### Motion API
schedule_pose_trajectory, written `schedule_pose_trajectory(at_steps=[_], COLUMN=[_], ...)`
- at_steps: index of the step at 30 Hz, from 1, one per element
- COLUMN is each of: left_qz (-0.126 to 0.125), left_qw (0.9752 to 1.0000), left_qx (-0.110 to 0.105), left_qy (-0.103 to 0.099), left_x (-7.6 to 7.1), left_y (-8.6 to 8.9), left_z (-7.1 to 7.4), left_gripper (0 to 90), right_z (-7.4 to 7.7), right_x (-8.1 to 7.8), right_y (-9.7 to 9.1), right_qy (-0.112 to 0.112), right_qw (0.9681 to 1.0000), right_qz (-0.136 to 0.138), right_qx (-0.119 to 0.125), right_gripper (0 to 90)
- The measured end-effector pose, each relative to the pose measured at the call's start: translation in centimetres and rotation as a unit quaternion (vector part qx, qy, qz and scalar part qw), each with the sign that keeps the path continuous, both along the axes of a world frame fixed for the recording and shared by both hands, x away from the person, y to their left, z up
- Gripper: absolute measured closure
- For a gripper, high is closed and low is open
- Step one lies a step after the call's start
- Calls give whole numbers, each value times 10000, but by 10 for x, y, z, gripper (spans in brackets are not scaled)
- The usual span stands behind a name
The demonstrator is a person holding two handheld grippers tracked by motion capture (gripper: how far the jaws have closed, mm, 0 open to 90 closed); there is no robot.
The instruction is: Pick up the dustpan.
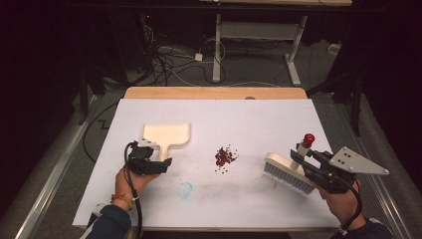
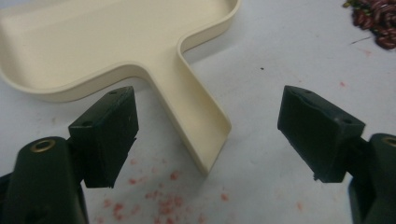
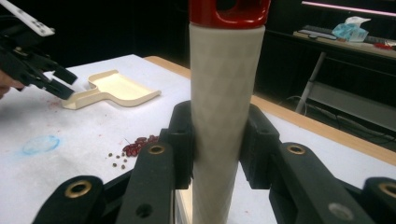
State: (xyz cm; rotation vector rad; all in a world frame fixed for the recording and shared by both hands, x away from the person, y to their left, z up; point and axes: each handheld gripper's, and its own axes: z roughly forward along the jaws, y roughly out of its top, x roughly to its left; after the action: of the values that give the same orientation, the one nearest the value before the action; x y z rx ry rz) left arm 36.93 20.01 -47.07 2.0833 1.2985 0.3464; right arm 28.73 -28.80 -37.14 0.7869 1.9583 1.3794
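A cream dustpan (image 1: 166, 133) lies on the white table, its handle (image 2: 201, 116) pointing toward the person. My left gripper (image 1: 149, 163) hovers at the handle's near end, jaws open on either side of it (image 2: 212, 126) without touching. A small pile of dark red beans (image 1: 225, 156) sits mid-table. At the right, my right gripper (image 1: 318, 169) is shut on the pale handle (image 3: 224, 116) of a brush (image 1: 286, 173) with a red cap (image 3: 229, 11); the bristles rest on the table. The right gripper view also shows the dustpan (image 3: 116, 88) and the beans (image 3: 137, 145).
A blue smudge (image 1: 185, 189) and faint red stains (image 2: 159, 200) mark the white table cover (image 1: 249, 119). A wooden table edge (image 1: 214, 92) runs along the far side. Beyond it are desk legs and cables (image 1: 199, 55) on the floor.
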Motion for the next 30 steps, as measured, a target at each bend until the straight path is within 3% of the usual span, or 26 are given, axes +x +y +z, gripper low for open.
schedule_pose_trajectory(at_steps=[2, 3, 6, 11, 12, 14, 19, 23, 30], left_qz=[15, 166, 377, 611, 619, 594, 563, 515, 303], left_qw=[10000, 9997, 9987, 9980, 9979, 9979, 9980, 9983, 9986], left_qx=[42, 8, -2, 63, 202, 270, 295, 271, 433], left_qy=[54, 191, 349, 117, 57, 39, 11, -33, -41], left_x=[4, 13, 24, 30, 31, 32, 32, 33, 35], left_y=[-2, -3, -2, -3, -4, -4, -4, 1, 1], left_z=[-2, -8, -18, -22, -22, -22, -22, -22, -19], left_gripper=[247, 254, 291, 402, 444, 464, 503, 621, 638], right_z=[0, -1, -1, -3, -3, -3, -3, -3, -4], right_x=[0, 0, -1, 0, 1, 1, 0, 0, 1], right_y=[0, 0, 0, 2, 2, 3, 4, 4, 3], right_qy=[4, -2, -1, 47, 48, 44, 36, 42, 95], right_qw=[10000, 10000, 10000, 10000, 10000, 9999, 9999, 9999, 9999], right_qz=[-7, -11, -2, 4, 7, 22, 82, 79, 46], right_qx=[-8, -16, -27, -45, -65, -103, -143, -120, -86], right_gripper=[696, 696, 696, 696, 696, 696, 696, 696, 696])
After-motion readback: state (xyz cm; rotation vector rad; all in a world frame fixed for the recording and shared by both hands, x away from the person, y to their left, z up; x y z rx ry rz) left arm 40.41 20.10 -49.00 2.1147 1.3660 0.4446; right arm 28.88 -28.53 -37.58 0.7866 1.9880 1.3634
